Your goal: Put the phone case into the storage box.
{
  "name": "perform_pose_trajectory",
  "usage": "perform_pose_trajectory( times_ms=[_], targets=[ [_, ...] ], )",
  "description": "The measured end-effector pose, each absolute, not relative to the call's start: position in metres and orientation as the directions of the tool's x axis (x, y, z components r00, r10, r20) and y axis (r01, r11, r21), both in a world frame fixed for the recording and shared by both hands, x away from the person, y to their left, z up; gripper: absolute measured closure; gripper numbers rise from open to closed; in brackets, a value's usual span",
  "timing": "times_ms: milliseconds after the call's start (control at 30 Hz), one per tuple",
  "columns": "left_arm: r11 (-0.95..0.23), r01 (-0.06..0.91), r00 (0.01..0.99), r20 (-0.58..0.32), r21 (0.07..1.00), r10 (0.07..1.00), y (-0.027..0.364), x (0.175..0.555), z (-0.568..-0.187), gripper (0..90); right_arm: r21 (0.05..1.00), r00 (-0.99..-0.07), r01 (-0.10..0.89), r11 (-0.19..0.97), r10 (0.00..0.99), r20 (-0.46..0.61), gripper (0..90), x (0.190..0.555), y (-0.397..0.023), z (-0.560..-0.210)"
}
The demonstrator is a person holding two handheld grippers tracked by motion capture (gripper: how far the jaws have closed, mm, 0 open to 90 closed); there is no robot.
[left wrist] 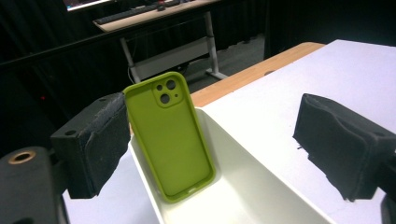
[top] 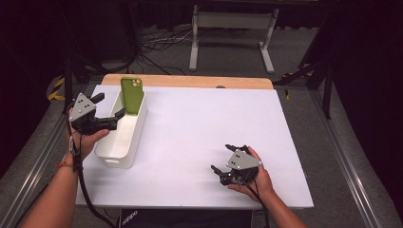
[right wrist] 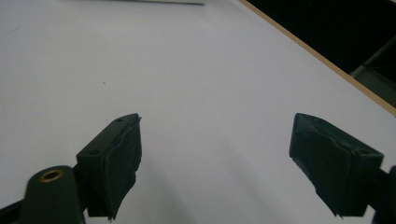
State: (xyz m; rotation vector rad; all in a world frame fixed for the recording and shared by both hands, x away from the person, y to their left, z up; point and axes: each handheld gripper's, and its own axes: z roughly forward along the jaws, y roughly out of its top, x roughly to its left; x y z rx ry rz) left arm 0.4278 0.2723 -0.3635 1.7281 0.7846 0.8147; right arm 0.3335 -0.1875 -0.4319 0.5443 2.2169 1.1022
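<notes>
A green phone case (top: 131, 95) stands upright inside a white bin (top: 121, 137) at the table's left, leaning on the bin's far end wall. The left gripper view looks at the phone case (left wrist: 170, 137) from close by, camera cutout at the top, with the bin (left wrist: 252, 196) below. My left gripper (top: 108, 105) is open just left of the bin, its jaws apart on either side of the case and not touching it. My right gripper (top: 224, 157) rests open on the white table (top: 199, 123) near the front right, nothing between its jaws (right wrist: 215, 158).
The white table top has a wooden strip (top: 190, 80) along its far edge. Beyond it stand a white desk frame (top: 233, 33) and loose cables on the grey floor. Dark curtains close both sides.
</notes>
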Motion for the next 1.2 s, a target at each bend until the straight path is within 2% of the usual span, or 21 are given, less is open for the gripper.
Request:
perform_pose_trajectory(
  times_ms=[333,767,1200],
  targets=[
    [-0.251,0.117,0.601,0.133,0.961,0.788,0.261,0.415,-0.364,10.7,0.817,-0.733,0.086,0.571,0.592,-0.336,18.5,0.331,-0.188,-0.431],
    [-0.239,0.045,0.636,0.156,0.97,0.755,0.253,0.393,-0.363,11.3,0.824,-0.721,0.091,0.56,0.607,-0.333,19.1,0.33,-0.188,-0.429],
    [-0.225,0.052,0.664,0.135,0.973,0.735,0.25,0.382,-0.366,10.8,0.839,-0.728,0.084,0.538,0.608,-0.316,19.2,0.326,-0.186,-0.425]
  ],
)
